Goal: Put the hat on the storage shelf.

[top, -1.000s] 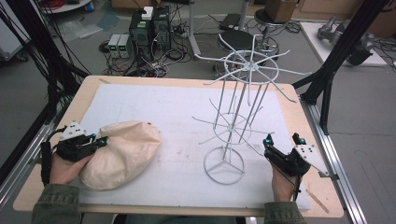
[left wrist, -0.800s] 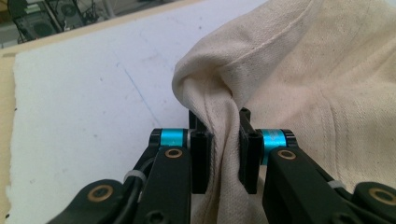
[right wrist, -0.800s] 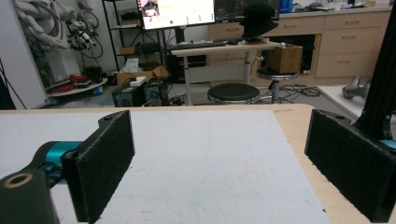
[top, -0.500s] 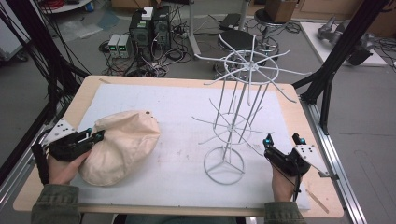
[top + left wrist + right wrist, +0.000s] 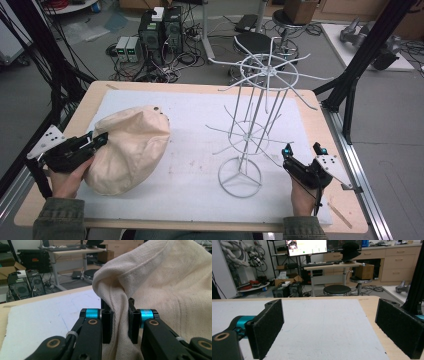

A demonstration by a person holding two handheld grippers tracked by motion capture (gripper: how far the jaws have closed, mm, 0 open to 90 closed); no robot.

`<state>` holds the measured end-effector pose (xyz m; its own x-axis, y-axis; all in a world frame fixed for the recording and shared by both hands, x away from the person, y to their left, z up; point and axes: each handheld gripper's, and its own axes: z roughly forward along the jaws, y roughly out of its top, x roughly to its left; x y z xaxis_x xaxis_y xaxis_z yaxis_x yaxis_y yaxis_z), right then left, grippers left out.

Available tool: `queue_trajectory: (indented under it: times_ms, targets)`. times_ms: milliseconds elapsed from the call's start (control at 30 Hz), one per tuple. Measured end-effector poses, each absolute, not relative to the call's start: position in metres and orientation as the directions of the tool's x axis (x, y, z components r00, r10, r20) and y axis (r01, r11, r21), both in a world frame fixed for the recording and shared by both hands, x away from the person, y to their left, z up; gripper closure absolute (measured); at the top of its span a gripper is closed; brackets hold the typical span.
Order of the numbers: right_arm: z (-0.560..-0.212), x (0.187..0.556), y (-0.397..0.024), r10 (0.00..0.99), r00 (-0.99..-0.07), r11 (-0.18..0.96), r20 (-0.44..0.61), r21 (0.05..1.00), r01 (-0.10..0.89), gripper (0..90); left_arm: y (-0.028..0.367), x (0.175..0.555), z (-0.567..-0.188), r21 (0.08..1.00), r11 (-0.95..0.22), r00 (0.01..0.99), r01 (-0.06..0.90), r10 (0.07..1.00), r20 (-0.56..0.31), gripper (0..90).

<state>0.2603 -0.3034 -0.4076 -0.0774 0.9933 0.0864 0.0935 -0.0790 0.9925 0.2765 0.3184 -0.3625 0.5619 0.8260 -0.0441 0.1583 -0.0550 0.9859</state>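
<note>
Since earlier: we see the cream cap point(image 5: 131, 149) lifted higher and shifted farther from the near-left corner than half a second ago, its far side now raised and its crown bulging toward the middle of the board; our right hand and the rack keep their places.
Left gripper point(image 5: 95, 142): we hold it at the near-left of the table, jaws pressed together on a fold of the cap's edge; in the left gripper view point(image 5: 119, 320) the cloth is pinched between the two black pads and rises above them.
Cream cap: it sits on the left half of the white foam sheet point(image 5: 195, 135), its near side resting on the sheet, a small eyelet showing near its far rim; in the left gripper view the fabric point(image 5: 162, 290) fills the right side.
Right gripper point(image 5: 303, 151): we keep it at the near-right, just right of the rack's base, jaws spread wide with nothing between them; the right gripper view point(image 5: 329, 327) shows both pads far apart over bare sheet.
Wire rack point(image 5: 260, 115): white, upright, right of centre, its ring base point(image 5: 240, 176) flat on the sheet, well apart from the cap.
Table point(image 5: 330, 145): wooden edge shows round the sheet.
</note>
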Motion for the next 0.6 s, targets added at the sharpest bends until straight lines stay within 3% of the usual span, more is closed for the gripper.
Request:
queue_trajectory:
  times_ms: [600]
  targets:
    - [-0.407,0.258,-0.303,0.993,-0.073,-0.088,0.095,0.992,0.086,7.5,0.304,0.264,-0.336,0.997,0.046,0.634,0.065,0.77,-0.076,78.7]
